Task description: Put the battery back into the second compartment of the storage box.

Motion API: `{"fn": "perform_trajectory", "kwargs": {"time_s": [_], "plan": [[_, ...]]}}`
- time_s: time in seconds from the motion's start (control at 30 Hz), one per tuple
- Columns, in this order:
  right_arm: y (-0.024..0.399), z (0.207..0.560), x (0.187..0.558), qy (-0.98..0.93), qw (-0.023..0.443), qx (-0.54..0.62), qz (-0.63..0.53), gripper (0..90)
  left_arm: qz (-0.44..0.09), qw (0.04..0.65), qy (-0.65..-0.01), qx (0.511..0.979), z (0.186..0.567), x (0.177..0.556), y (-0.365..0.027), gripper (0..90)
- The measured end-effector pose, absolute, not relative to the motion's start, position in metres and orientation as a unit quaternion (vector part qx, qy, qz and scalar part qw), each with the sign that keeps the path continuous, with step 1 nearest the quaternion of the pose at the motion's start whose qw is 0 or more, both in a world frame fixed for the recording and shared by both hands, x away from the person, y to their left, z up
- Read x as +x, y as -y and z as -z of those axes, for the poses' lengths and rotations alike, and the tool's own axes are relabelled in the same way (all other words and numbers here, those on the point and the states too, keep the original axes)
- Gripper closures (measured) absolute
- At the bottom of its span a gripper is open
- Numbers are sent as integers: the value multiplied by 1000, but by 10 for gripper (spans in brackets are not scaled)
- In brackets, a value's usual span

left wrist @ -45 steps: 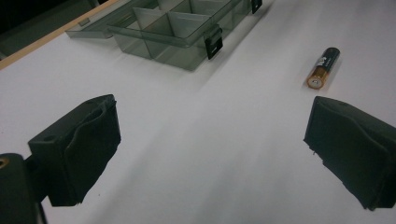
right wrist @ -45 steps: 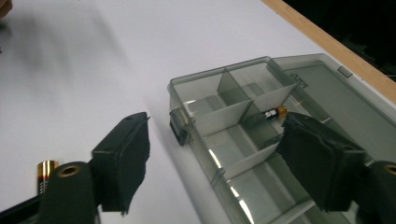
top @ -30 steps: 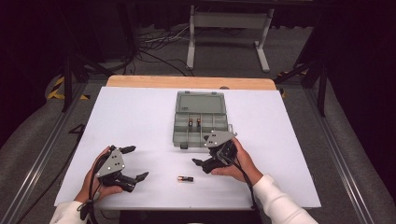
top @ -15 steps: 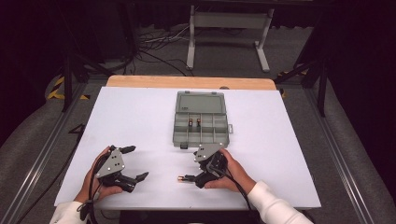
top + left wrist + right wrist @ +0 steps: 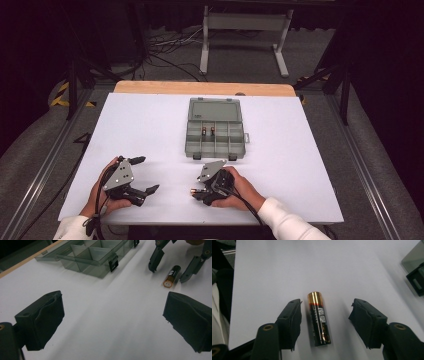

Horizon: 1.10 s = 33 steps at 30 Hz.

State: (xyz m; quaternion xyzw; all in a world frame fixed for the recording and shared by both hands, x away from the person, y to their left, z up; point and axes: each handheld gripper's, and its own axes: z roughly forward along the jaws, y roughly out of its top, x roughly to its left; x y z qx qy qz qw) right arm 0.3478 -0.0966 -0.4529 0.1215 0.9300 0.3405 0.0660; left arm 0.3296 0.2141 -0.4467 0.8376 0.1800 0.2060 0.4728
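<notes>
Battery (image 5: 192, 190) lies on the white surface (image 5: 150, 130) at the right claw (image 5: 199, 192), seemingly between its jaws. Left claw (image 5: 112, 322) gapes empty. Right claw's (image 5: 324, 322) jaws, just closing, straddle the battery (image 5: 319, 318) without touching.

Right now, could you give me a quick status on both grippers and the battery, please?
Right gripper straddling the battery, jaws just been closing, pads not touching. Left gripper open, holding nothing. Battery flat on the table; nothing blocking.
</notes>
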Motion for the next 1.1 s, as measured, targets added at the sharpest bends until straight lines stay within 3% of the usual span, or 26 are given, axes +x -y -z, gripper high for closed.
{"fn": "perform_trajectory", "kwargs": {"time_s": [0.1,0.2,0.43,1.1], "plan": [[96,453,347,-931,63,117,-340,468,-204,474,-180,838,447,330,-214,34],[96,451,346,-934,51,109,-335,624,-207,472,-178,838,447,330,-214,34],[97,449,348,-937,45,108,-329,769,-208,476,-180,835,446,329,-215,35],[107,432,349,-927,93,112,-345,776,-212,477,-178,834,445,329,-216,35]]}}
